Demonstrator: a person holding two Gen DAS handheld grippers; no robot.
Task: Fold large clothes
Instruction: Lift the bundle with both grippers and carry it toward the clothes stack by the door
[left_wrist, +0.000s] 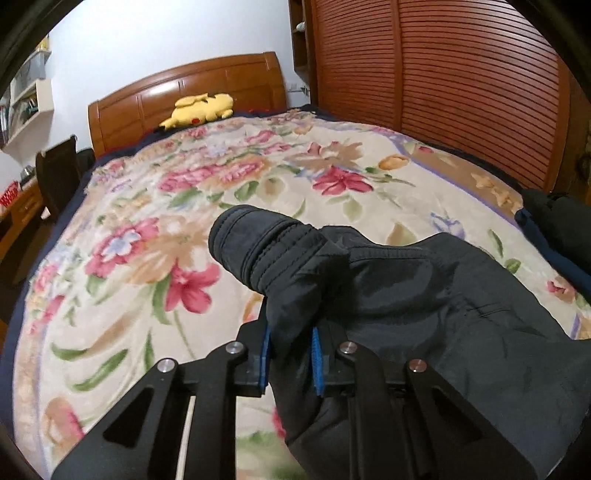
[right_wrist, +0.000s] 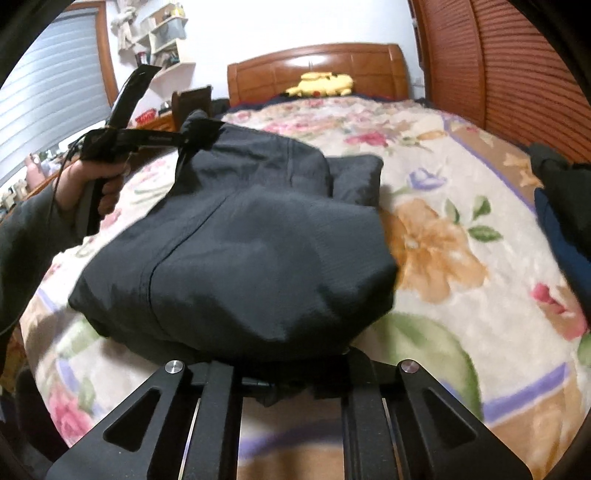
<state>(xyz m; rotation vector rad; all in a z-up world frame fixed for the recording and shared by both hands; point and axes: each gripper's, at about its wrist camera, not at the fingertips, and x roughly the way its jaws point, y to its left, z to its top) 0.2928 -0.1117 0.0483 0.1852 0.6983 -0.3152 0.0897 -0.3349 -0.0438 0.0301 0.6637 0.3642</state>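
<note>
A dark jacket (right_wrist: 236, 258) lies bunched on the floral bedspread (right_wrist: 436, 236). My left gripper (left_wrist: 290, 356) is shut on the jacket's sleeve (left_wrist: 291, 325), and the ribbed cuff (left_wrist: 258, 254) sticks up past the blue pads (left_wrist: 316, 365). In the right wrist view the left gripper (right_wrist: 186, 138) holds that sleeve raised at the jacket's far left. My right gripper (right_wrist: 286, 386) is at the jacket's near edge; the cloth covers its fingertips, and dark fabric sits between the jaws.
A yellow plush toy (left_wrist: 199, 109) lies by the wooden headboard (left_wrist: 192, 88). A slatted wardrobe (left_wrist: 461, 81) stands along the bed's right side. More dark clothes (right_wrist: 561, 199) are piled at the right edge. A desk and chair (left_wrist: 55, 177) stand left.
</note>
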